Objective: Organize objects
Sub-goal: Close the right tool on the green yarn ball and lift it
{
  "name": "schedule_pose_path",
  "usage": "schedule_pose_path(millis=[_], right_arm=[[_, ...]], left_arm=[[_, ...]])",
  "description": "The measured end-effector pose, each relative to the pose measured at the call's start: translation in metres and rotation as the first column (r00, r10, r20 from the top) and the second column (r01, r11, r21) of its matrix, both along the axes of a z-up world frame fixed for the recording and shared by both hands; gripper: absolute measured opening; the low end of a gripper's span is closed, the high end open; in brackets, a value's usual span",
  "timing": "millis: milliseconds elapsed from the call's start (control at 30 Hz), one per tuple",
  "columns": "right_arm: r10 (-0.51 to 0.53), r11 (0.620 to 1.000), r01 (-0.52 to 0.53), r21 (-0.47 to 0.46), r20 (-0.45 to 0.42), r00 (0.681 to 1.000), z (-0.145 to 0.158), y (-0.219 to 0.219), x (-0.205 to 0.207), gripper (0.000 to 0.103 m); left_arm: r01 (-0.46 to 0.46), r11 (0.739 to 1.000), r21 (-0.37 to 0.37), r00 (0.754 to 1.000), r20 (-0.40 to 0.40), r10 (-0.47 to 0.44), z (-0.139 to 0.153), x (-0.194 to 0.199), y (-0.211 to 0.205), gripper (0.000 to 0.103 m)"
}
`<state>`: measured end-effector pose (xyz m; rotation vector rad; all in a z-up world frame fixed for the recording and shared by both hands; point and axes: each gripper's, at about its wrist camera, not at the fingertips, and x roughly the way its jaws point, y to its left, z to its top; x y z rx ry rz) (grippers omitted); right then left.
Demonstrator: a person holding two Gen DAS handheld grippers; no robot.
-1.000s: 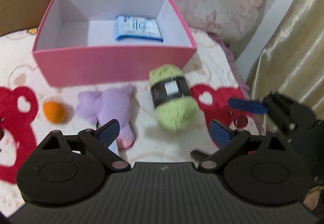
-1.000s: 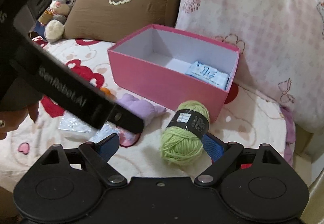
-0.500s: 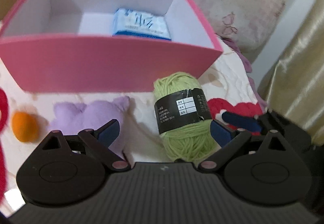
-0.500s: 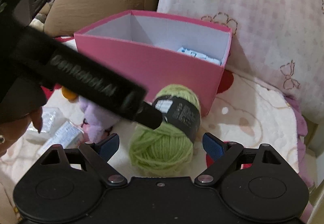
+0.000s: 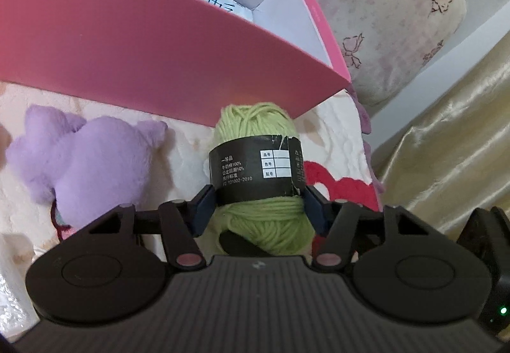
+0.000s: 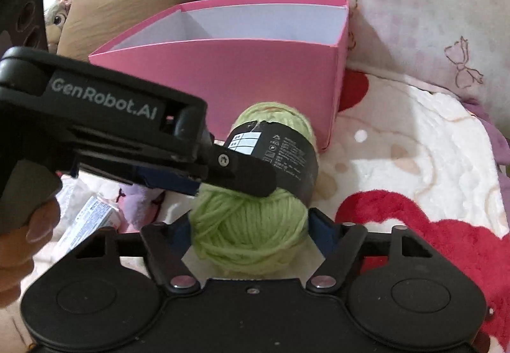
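Left wrist, both tools (image 5: 258,209) (image 6: 248,227) gripping yarn (image 5: 255,126)

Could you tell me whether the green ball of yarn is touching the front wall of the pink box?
Cannot tell. In the left wrist view the yarn overlaps the pink box wall's lower edge, and neither view shows plain contact or a gap.

A bed (image 6: 414,136) under a cream blanket with red hearts. Pink floral pillow (image 5: 398,2) and brown cushion (image 6: 134,2) at its head; gold curtain (image 5: 446,136) beside a white wall (image 5: 478,34).
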<state>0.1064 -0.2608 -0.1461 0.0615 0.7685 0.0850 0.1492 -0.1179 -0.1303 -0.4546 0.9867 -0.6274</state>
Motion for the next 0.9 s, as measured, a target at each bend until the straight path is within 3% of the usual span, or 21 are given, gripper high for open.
schedule_pose_path(millis=[167, 333, 433, 900], right_arm=[[-0.011, 0.999, 0.01, -0.043, -0.013, 1.0, 0.011, 0.01, -0.004, 0.064], [-0.016, 1.0, 0.016, 0.016, -0.02, 1.0, 0.028, 0.011, -0.013, 0.064], [0.007, 1.0, -0.007, -0.003, -0.014, 1.0, 0.043, 0.018, -0.024, 0.064], [0.024, 0.999, -0.025, -0.036, -0.017, 1.0, 0.132, 0.052, -0.056, 0.064]], left_arm=[[0.015, 1.0, 0.007, 1.0, 0.012, -0.015, 0.009, -0.007, -0.001, 0.055], [0.038, 0.999, 0.022, 0.999, 0.015, -0.038, 0.025, -0.02, 0.007, 0.055], [0.067, 0.997, 0.023, 0.998, 0.016, -0.068, 0.036, -0.028, 0.015, 0.055], [0.19, 0.978, 0.09, 0.978, 0.063, -0.196, 0.127, -0.06, 0.039, 0.057]])
